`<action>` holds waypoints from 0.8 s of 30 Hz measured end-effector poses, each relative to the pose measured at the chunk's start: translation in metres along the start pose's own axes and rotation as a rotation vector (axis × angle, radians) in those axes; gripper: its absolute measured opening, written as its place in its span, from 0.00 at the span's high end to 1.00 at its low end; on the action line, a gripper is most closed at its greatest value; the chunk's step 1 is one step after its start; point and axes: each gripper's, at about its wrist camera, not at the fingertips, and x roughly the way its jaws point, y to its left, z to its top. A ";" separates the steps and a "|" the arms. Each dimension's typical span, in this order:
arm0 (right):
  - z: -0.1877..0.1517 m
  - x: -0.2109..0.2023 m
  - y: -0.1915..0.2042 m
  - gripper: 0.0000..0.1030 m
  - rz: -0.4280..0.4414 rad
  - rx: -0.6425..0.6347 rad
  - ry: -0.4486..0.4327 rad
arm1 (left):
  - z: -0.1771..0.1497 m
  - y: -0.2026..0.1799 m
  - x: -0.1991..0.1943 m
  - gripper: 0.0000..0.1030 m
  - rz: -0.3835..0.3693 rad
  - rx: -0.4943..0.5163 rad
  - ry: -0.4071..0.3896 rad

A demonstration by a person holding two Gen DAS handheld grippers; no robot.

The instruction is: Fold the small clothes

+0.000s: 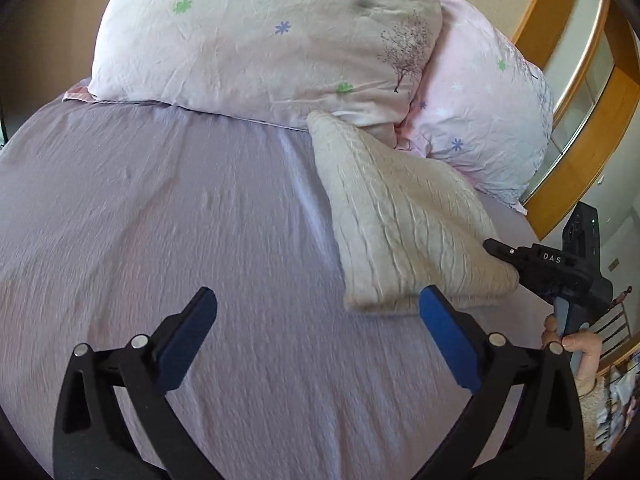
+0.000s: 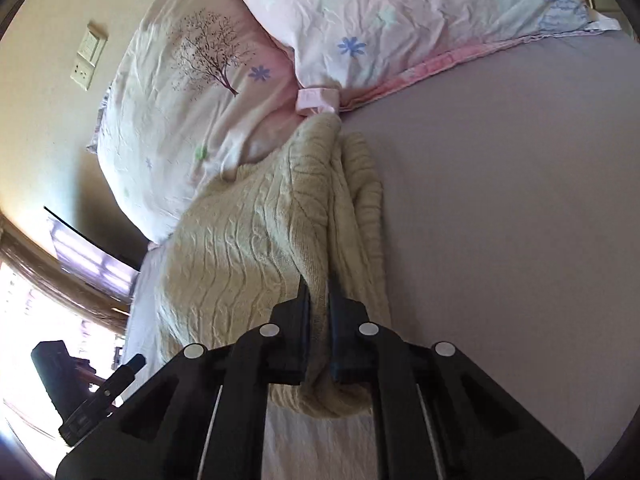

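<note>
The bed (image 1: 180, 200) has a wrinkly light purple sheet. Two big pink pillows (image 1: 260, 40) with little flowers and a tree picture lie at its far end, side by side and touching. A cream ribbed knit garment (image 1: 400, 220) lies on the sheet, its tip touching the pillows.

Lavender bedsheet (image 1: 200, 208) spreads wide beneath and ahead of the fingers. Beyond the fingertips, two floral pillows (image 1: 260, 40) lean against a cream wall (image 2: 52, 100). Left of the fingers in the right wrist view, a switch plate (image 2: 89, 56) sits on that wall and a bright window (image 2: 24, 300) glares. A curved wooden frame (image 1: 560, 20) rises right of the fingers.
</note>
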 end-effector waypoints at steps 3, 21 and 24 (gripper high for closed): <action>-0.009 -0.014 0.013 0.90 -0.024 -0.057 -0.037 | -0.012 -0.019 0.010 0.02 0.039 0.065 0.034; -0.090 0.007 0.052 0.01 -0.479 -0.405 0.036 | -0.032 -0.049 0.051 0.02 0.223 0.214 0.108; -0.092 0.006 0.049 0.01 -0.453 -0.398 0.034 | -0.033 -0.051 0.053 0.02 0.241 0.238 0.116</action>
